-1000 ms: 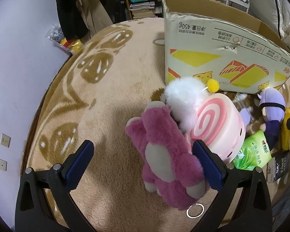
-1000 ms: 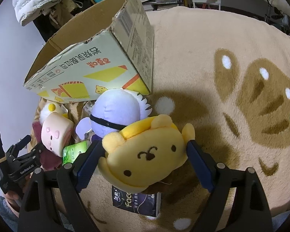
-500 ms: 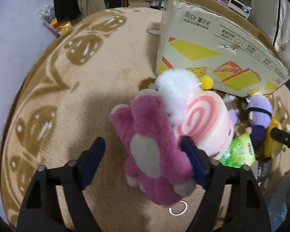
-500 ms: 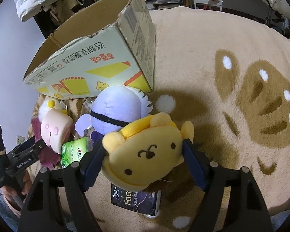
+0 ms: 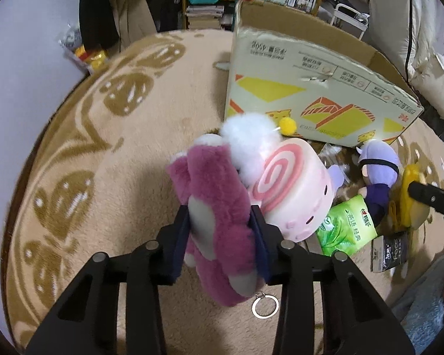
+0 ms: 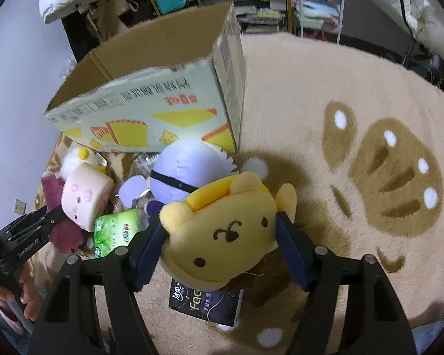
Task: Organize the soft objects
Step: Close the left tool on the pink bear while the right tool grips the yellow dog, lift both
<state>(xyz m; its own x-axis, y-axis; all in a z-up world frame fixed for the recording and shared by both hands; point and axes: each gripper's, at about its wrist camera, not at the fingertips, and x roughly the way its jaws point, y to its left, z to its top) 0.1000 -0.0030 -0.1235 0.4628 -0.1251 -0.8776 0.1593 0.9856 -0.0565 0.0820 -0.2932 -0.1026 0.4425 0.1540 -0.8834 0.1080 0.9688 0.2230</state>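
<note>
Pink bear: I have the pink bear [image 5: 222, 207] pinched round its middle, just left of the swirl cushion [image 5: 290, 189], its metal ring [image 5: 265, 309] hanging below.
Left claw: my left claw [image 5: 220, 239] has just been closing and its pads now squeeze the bear's body in tight.
Yellow dog: I hold the yellow dog [image 6: 222, 230] by both sides of its head, over a dark tissue pack [image 6: 205, 304].
Right claw: my right claw [image 6: 219, 254] has just been narrowing too; the pads press the dog's cheeks, jaws fairly wide.
Pile: a purple doll [image 6: 189, 168] lies behind the dog, with a green tissue pack [image 6: 115, 230] beside it.
Box: an open cardboard box [image 6: 151, 112] stands just behind the pile on the tan rug [image 6: 355, 94].
Hand: I see a person's hand [image 6: 23, 290] on the left claw's handle.
</note>
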